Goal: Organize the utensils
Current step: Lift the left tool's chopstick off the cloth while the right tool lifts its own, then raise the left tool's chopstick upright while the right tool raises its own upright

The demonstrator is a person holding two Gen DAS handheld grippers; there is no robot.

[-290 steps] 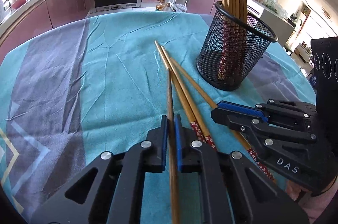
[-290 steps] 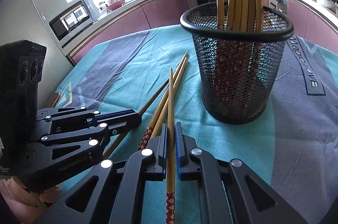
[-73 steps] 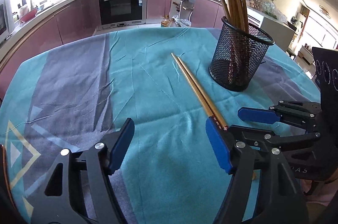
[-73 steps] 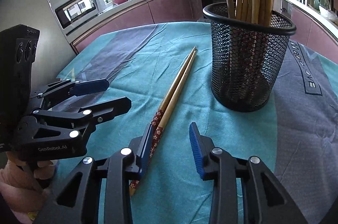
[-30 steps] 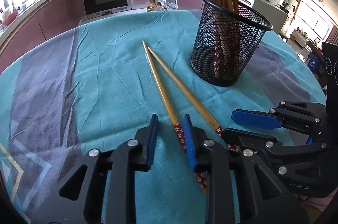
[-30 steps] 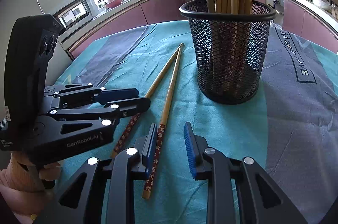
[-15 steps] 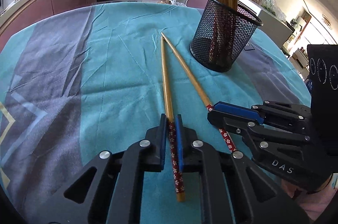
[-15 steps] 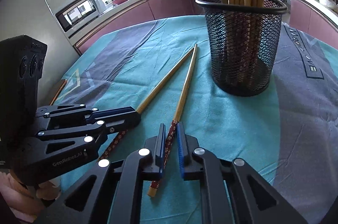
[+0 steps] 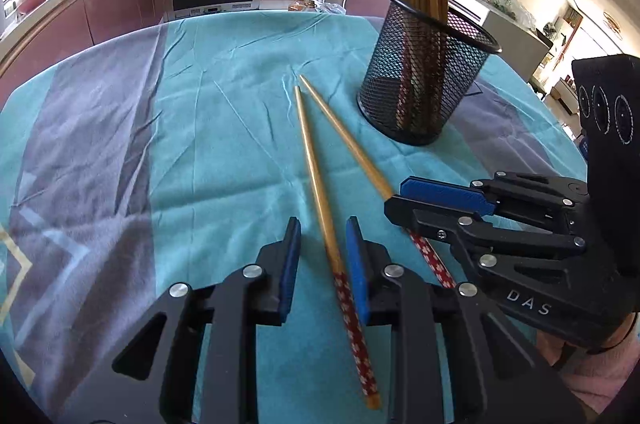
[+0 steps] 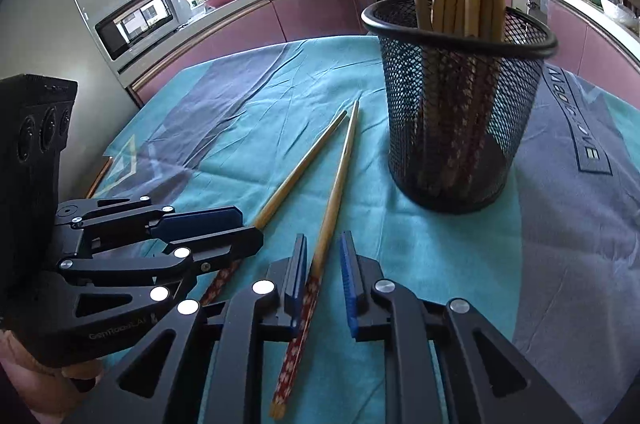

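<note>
Both my grippers are easing apart, unclenched, the left gripper [image 9: 320, 244] and the right gripper [image 10: 323, 264] each straddling one light, stiff, slick chopstick [image 9: 316, 175] [image 10: 334, 195] on the tablecloth [image 9: 224, 143], tips toward the mesh holder [image 9: 424, 79] at one o'clock; I'd pinch the patterned ends.

Left gripper [image 9: 320, 256]: black linkage arms, silver rivets, blue finger pads, white lettering "GenRobot.AI" on its side. Right gripper [image 10: 323, 274]: same build, marked "DAS", with a black housing bearing three round lenses behind it; a pink sleeve [image 9: 600, 384] beneath.
</note>
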